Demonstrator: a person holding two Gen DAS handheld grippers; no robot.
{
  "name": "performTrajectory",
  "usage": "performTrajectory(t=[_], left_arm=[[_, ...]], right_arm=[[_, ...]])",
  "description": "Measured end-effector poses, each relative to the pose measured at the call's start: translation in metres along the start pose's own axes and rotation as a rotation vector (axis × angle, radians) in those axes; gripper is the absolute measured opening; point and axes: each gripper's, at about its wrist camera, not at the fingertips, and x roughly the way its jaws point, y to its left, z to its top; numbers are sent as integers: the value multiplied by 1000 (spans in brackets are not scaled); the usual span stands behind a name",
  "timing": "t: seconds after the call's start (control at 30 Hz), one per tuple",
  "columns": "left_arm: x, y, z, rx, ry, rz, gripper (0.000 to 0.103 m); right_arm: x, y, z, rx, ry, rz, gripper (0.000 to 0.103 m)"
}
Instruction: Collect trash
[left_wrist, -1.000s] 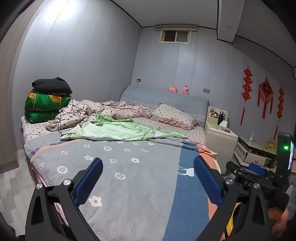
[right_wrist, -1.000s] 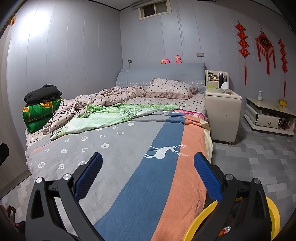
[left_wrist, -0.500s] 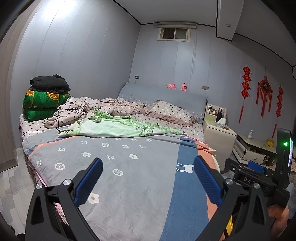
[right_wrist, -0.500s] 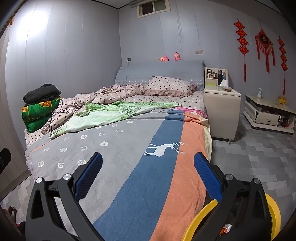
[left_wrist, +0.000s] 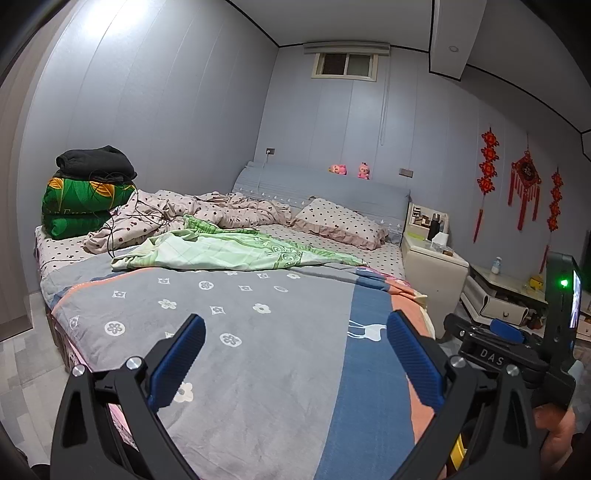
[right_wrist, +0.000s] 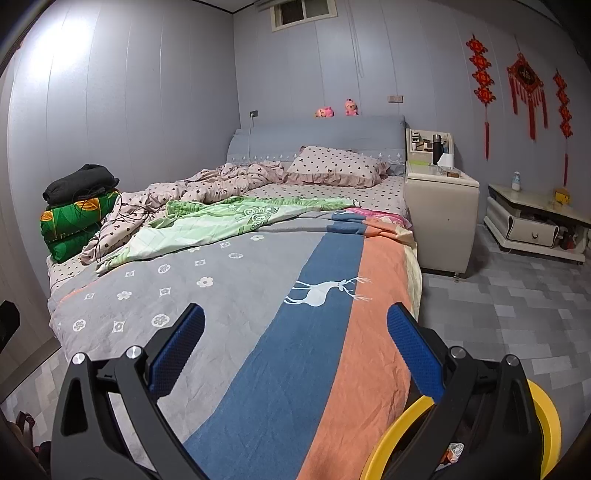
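Since the earlier frames both cameras have been drawn back and slightly up from the bed (right_wrist: 258, 295); more floor is seen and the yellow bin (right_wrist: 546, 413) shows a wider arc of rim.

Nearest: the left gripper (left_wrist: 295, 343) is held wide, nothing between the blue pads (left_wrist: 177, 358). The right gripper (right_wrist: 295, 332) is likewise spread wide and empty; in the left view it is seen just beside, gripped by a hand (left_wrist: 557, 432).

The bin is placed on the floor by the bed's foot corner, under the right gripper. A scrap of wrapper (right_wrist: 452, 452) is noted inside it. No loose trash can be made out on the bedspread.

Farther: green quilt (right_wrist: 221, 221), dotted pillow (right_wrist: 332, 166), nightstand (right_wrist: 439, 221), low cabinet (right_wrist: 535, 221).

Risks judged:
- Small litter on the nightstand or cabinet may be missed; items there are too small to identify.
- A black cable (left_wrist: 110, 236) lying on the bedding could be snagged by a reach there.
- The bin could be knocked over by a careless downward move.
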Motion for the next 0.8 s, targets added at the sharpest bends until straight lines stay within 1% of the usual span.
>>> performTrajectory(t=[0.8], left_arm=[[2, -2, -4, -2, 6, -6, 95]], right_arm=[[8, 0, -5, 10, 23, -6, 95]])
